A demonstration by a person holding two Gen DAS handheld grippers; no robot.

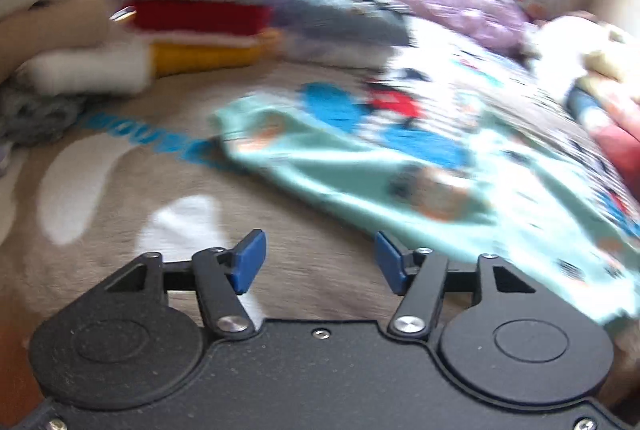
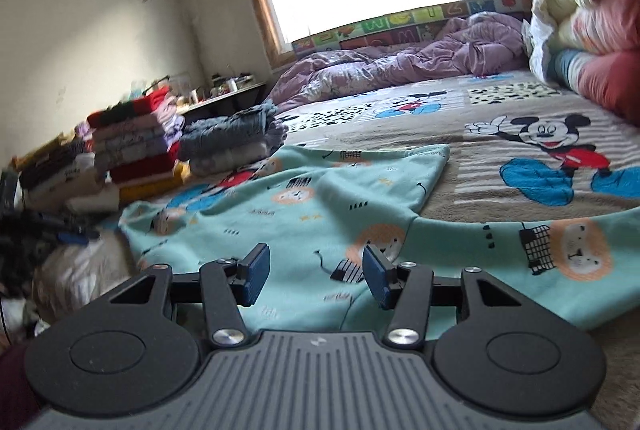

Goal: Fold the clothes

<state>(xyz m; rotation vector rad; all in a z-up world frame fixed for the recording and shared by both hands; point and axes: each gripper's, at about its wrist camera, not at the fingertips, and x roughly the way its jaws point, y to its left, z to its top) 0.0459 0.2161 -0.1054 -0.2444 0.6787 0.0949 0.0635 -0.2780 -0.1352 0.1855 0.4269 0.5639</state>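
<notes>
Mint lion-print garment (image 2: 320, 214) lies spread on the bed (image 2: 472, 166); folded stacks (image 2: 140, 150) sit at ten o'clock. Both grippers, left (image 1: 320, 262) and right (image 2: 316, 276), hover with jaws apart, empty. Best pinch a hem corner cleanly.

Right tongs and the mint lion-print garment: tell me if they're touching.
Cannot tell. In the right wrist view the open right tongs sit over the mint lion-print garment, with cloth visible between the pads, but neither view shows contact or a gap plainly.
</notes>
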